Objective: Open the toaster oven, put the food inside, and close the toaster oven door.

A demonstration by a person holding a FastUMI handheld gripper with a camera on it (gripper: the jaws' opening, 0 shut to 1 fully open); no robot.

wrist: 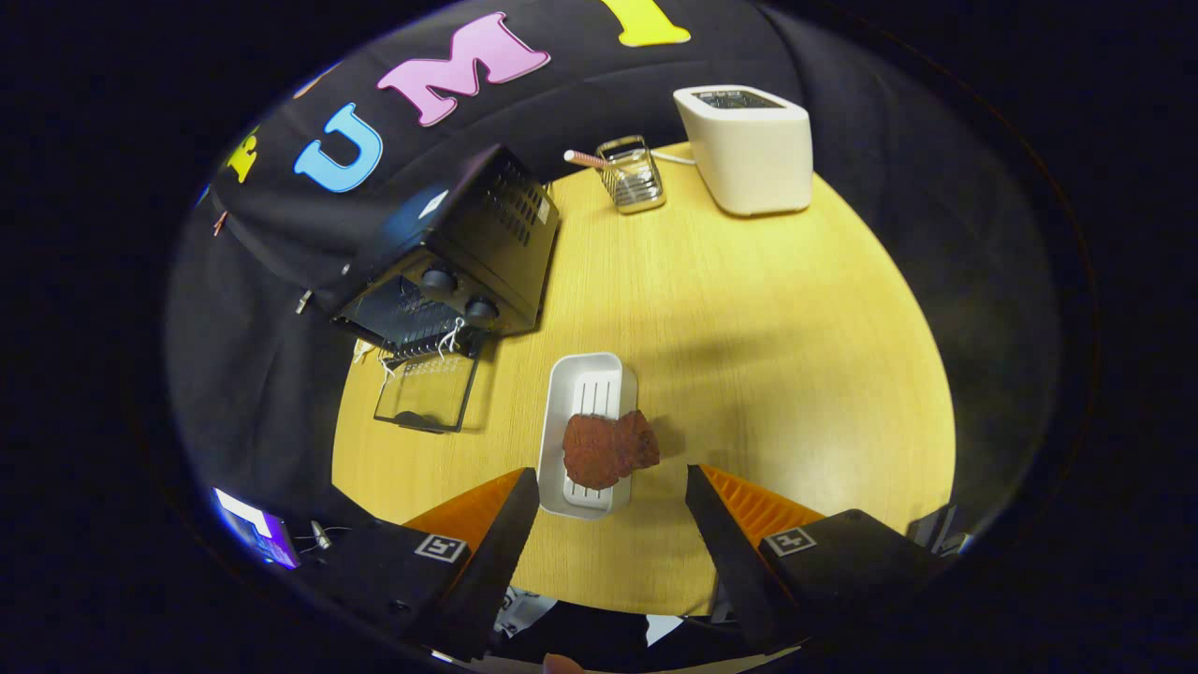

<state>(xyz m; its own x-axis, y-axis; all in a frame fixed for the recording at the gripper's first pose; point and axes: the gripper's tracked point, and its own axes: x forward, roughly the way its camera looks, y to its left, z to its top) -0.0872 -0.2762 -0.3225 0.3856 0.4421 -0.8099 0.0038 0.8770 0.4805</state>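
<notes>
Oven (449,257) interior dark behind rack, contents indiscernible. Food (608,449) hides part of tray (588,384). Wire basket (632,175) contents too small to tell. Hand-held gripper (608,487) fingers apart, bases cut off.

The black toaster oven (449,262) stands on the table at about ten o'clock from the fingers, its glass door (426,393) dropped fully open and flat. The brown, lumpy piece of food (608,449) lies at twelve o'clock, resting across a white tray (585,384).
</notes>
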